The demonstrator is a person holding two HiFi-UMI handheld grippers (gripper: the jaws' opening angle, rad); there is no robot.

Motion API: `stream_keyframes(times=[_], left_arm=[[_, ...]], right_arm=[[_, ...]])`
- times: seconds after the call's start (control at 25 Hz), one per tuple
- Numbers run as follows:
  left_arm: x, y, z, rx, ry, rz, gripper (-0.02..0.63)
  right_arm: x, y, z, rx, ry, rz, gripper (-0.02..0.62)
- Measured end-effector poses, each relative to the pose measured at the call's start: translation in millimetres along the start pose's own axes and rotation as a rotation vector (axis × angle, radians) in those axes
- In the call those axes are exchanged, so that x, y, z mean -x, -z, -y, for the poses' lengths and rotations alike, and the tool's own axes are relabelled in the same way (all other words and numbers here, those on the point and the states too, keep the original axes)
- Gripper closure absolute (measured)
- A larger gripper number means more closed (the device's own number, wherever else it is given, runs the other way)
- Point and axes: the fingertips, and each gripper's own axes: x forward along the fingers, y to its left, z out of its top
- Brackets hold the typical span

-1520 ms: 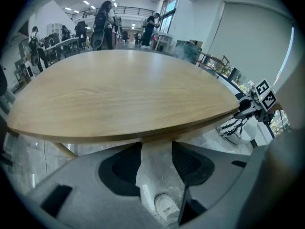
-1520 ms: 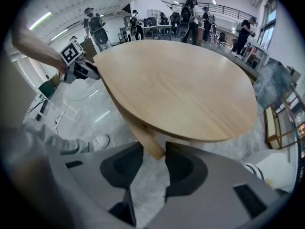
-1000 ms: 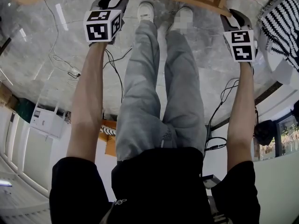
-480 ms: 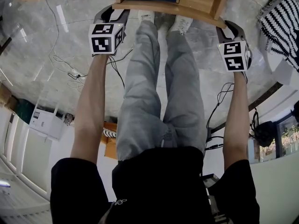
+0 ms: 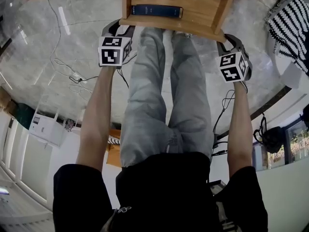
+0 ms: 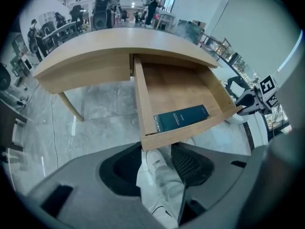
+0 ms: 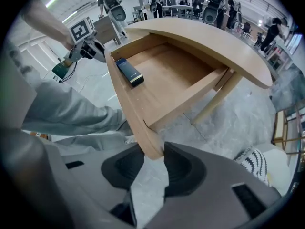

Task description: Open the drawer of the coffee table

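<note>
The wooden coffee table (image 6: 109, 46) has its drawer (image 6: 176, 87) pulled well out, and a dark blue book (image 6: 182, 117) lies inside along the front. In the head view the drawer (image 5: 193, 4) sticks out over my legs, with the book (image 5: 157, 10) showing. My left gripper (image 5: 120, 27) sits at the left front corner. In the left gripper view that corner lies between the tips of my left gripper (image 6: 155, 151). My right gripper (image 7: 153, 154) is shut on the right end of the drawer front (image 7: 128, 104), board clamped between its pads.
The person's grey-trousered legs (image 5: 164, 91) and white shoes stand under the drawer. Cables (image 5: 72, 74) trail over the marble floor at the left. A black-and-white striped rug (image 5: 289, 23) lies to the right. A slanted table leg (image 7: 214, 101) stands beside the drawer.
The drawer has slid further out toward the person, and both grippers have come back with it at its front corners. The book inside has come into full view.
</note>
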Motion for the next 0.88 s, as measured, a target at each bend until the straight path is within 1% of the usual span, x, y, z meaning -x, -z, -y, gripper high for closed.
stream_keyframes(times=[0.2,0.36,0.56,0.76,0.88], left_arm=[[-14,17,-2,-0.012,-0.001,-0.048,0.416],[-23,21,-2,-0.027,0.003,-0.076,0.416],[-29,26,-4,-0.022,-0.002,-0.099,0.416],[-39,32,-7,-0.036,-0.005,-0.140,0.416],[-44,33,-8,-0.045,-0.005,-0.149,0.416]], right_arm=[[-19,11,-13,0.045,-0.011,-0.053,0.468],[-27,15,-13,0.063,-0.009,-0.076,0.468],[-36,16,-15,0.072,-0.011,-0.091,0.466],[-48,18,-16,0.103,-0.015,-0.126,0.462],[-52,19,-15,0.111,-0.011,-0.135,0.460]])
